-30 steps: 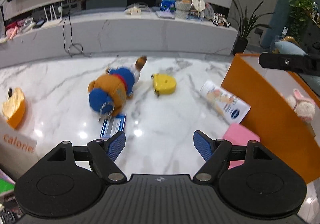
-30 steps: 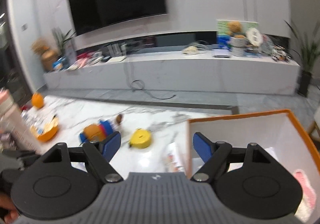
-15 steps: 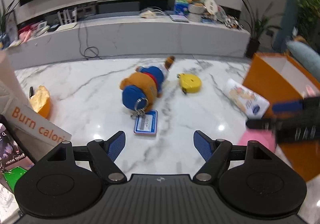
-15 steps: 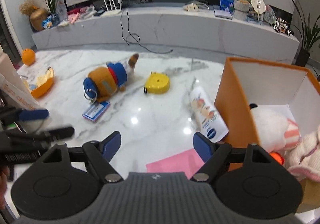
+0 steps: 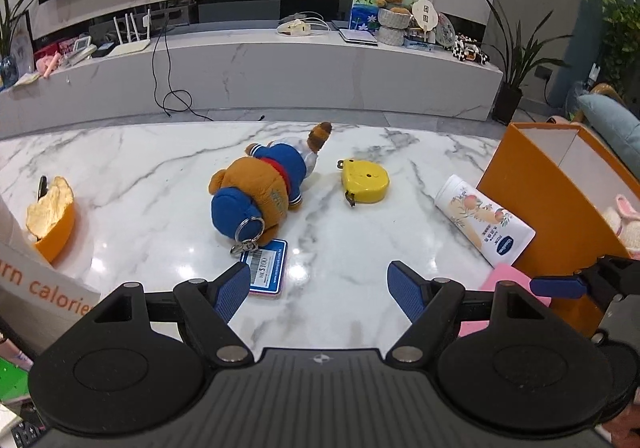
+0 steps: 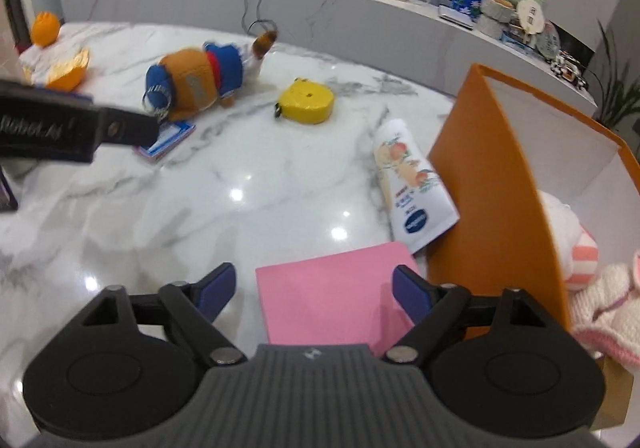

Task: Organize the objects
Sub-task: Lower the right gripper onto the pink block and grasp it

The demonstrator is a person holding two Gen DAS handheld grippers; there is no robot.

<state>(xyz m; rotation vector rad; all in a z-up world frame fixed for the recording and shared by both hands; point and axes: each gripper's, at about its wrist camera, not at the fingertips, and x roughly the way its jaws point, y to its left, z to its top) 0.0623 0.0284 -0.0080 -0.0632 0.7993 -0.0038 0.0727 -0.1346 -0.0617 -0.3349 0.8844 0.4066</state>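
A brown plush bear in blue (image 5: 260,192) (image 6: 196,78) lies on the marble table with a keyring and a blue price tag (image 5: 266,268). A yellow tape measure (image 5: 366,180) (image 6: 308,104), a white tube (image 5: 484,224) (image 6: 412,188) and a pink pad (image 6: 336,296) (image 5: 508,280) lie nearby. An orange box (image 6: 492,192) (image 5: 560,208) at the right holds plush toys (image 6: 580,248). My left gripper (image 5: 318,288) is open, just behind the price tag. My right gripper (image 6: 314,290) is open, low over the pink pad.
Half an orange peel (image 5: 50,216) (image 6: 66,70) and a white carton with orange lettering (image 5: 36,280) are at the left. A whole orange (image 6: 46,28) sits at the far left. A long white TV bench (image 5: 256,72) with clutter runs behind the table.
My right gripper has swung down from facing the room toward the table and now hovers over the pink pad. My left gripper has shifted slightly, staying open.
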